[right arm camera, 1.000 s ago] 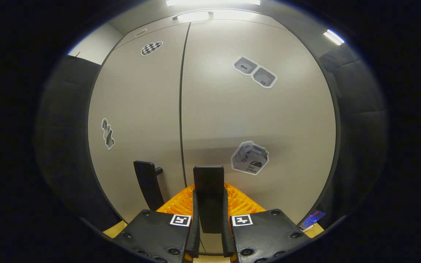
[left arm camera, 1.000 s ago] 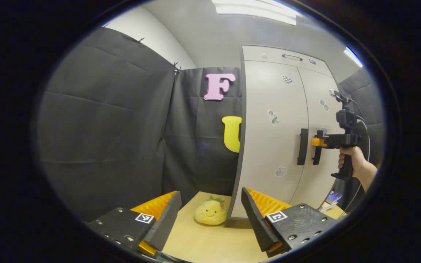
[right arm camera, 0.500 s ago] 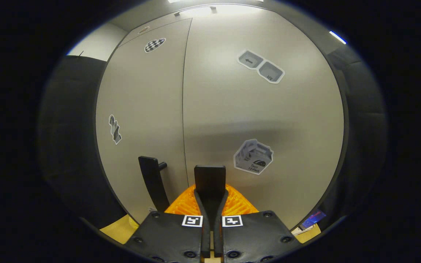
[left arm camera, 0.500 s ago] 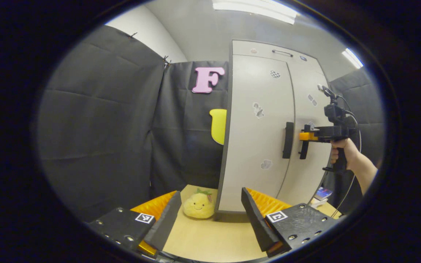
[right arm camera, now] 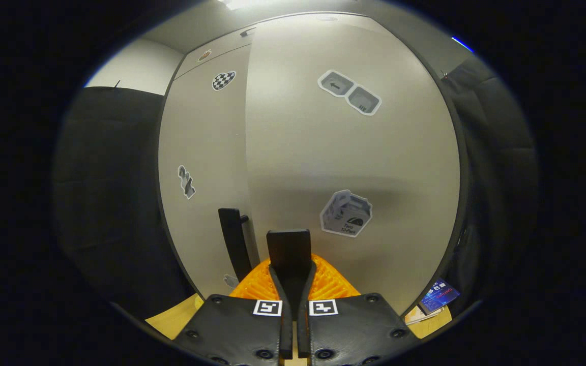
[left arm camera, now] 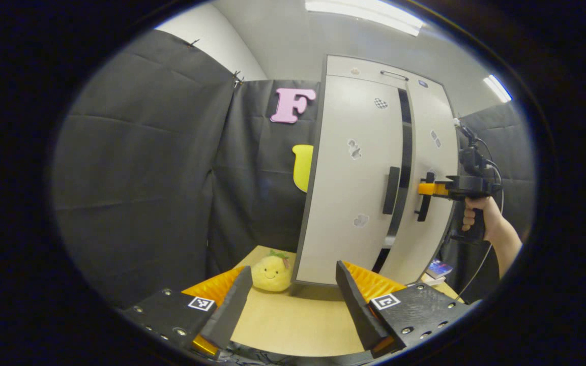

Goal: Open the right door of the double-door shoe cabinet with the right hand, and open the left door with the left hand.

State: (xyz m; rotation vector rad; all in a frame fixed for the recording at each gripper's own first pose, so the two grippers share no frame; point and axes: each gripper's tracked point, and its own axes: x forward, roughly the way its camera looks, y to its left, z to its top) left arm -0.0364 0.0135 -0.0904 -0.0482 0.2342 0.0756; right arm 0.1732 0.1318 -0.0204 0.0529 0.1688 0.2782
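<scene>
The pale grey shoe cabinet (left arm camera: pixel 374 68) stands on the table. Its left door (left arm camera: pixel 354 168) is closed, with a black vertical handle (left arm camera: pixel 390 190). The right door (left arm camera: pixel 433 147) stands slightly ajar, and a dark gap (left arm camera: pixel 404 147) shows between the doors. My right gripper (left arm camera: pixel 428 189), held by a hand (left arm camera: pixel 476 216), is shut on the right door's black handle (right arm camera: pixel 289 251), which sits between its fingers (right arm camera: pixel 291 277). The left door's handle (right arm camera: pixel 235 241) is just to its left. My left gripper (left arm camera: pixel 293 300) hangs open with nothing in it, well short of the cabinet.
A yellow plush toy (left arm camera: pixel 271 273) sits on the wooden table (left arm camera: pixel 293 325) by the cabinet's left corner. A blue card or booklet (right arm camera: pixel 438 296) lies at the cabinet's right foot. Black cloth walls close in on the left and behind.
The right gripper closed fully on the right handle and pulled; the right door swung out and a dark gap appeared. The left gripper stayed open, and its view shifted slightly.
</scene>
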